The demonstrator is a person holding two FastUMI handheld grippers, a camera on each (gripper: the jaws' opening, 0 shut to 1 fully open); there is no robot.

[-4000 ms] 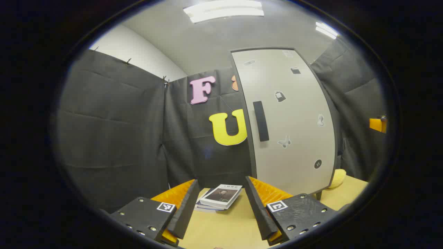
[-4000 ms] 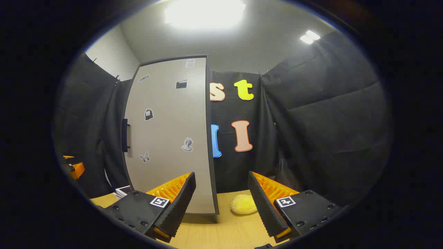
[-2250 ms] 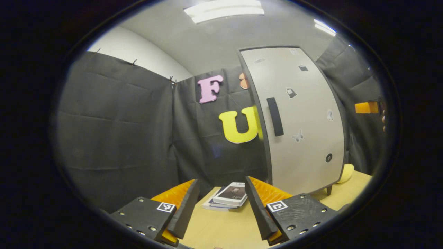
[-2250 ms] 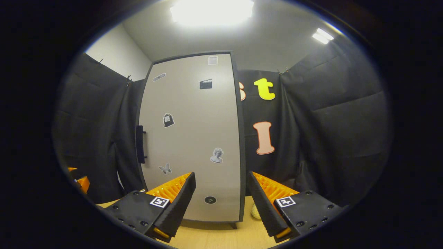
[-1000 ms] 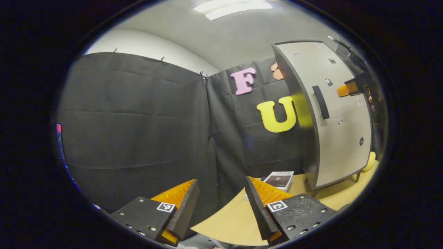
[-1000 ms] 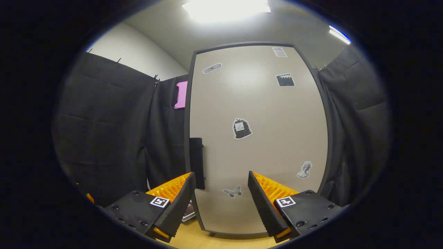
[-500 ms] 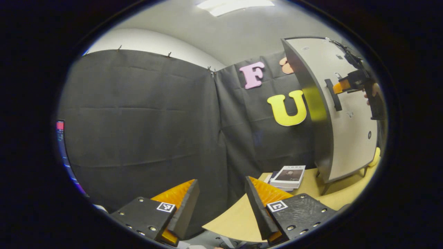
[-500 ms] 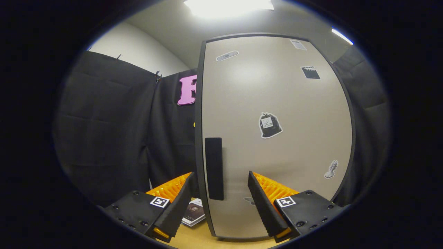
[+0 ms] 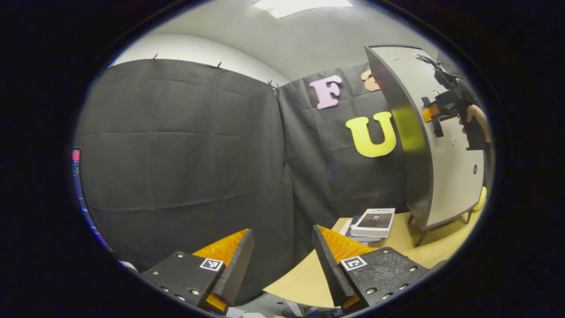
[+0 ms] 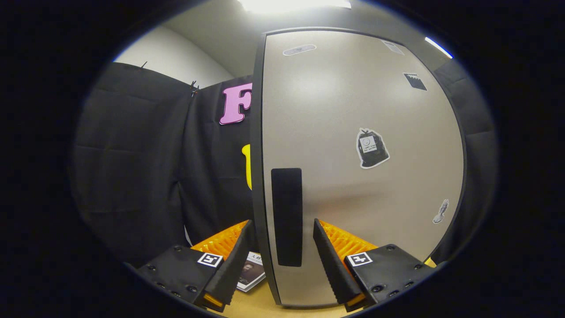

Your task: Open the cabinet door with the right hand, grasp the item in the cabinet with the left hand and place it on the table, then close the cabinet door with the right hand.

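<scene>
black cloth walls [image 9: 176, 145] under a grey ceiling [image 9: 300, 39] with lights.

cabinet [image 10: 353, 110]: 1 | handle [image 10: 287, 216]: 1 | books [image 9: 373, 222]: perhaps 2 | table [image 9: 309, 278]: 1

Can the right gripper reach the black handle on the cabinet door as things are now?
Probably yes: the right gripper is open, the handle lies between its fingers, and nothing stands before the cabinet door.

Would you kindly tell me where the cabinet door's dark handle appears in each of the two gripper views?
Left gripper view: the handle sits far right, upper part, on the cabinet door, right beside the right gripper.
Right gripper view: the handle stands at lower centre, between the right gripper's own open fingers.
Shared landmark: the stack of books on the table.
</scene>
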